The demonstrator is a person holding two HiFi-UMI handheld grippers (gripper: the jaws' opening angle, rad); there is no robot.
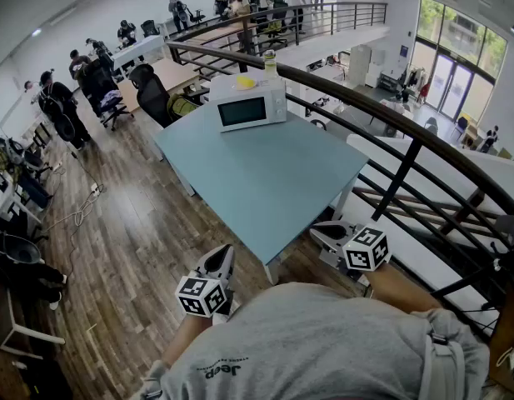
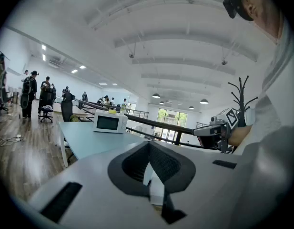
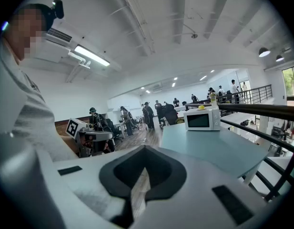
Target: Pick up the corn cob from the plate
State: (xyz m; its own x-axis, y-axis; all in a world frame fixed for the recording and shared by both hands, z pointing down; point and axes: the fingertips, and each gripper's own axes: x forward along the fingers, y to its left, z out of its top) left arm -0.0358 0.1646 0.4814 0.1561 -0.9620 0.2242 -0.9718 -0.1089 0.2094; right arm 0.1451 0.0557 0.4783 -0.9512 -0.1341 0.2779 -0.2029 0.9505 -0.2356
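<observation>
Pale-blue table (image 1: 265, 173), both grippers shut and empty at its near end

Left gripper (image 1: 222, 255) and right gripper (image 1: 326, 232) hang just off the table's near corner, each with its jaws together and nothing between them. No corn cob or plate can be made out on the bare top. The only candidate is a small yellow thing (image 1: 245, 82) on top of the microwave (image 1: 250, 107) at the far end, too small to name or to read its long axis. It lies straight ahead and well apart from both grippers, and neither is clearly nearer.
</observation>
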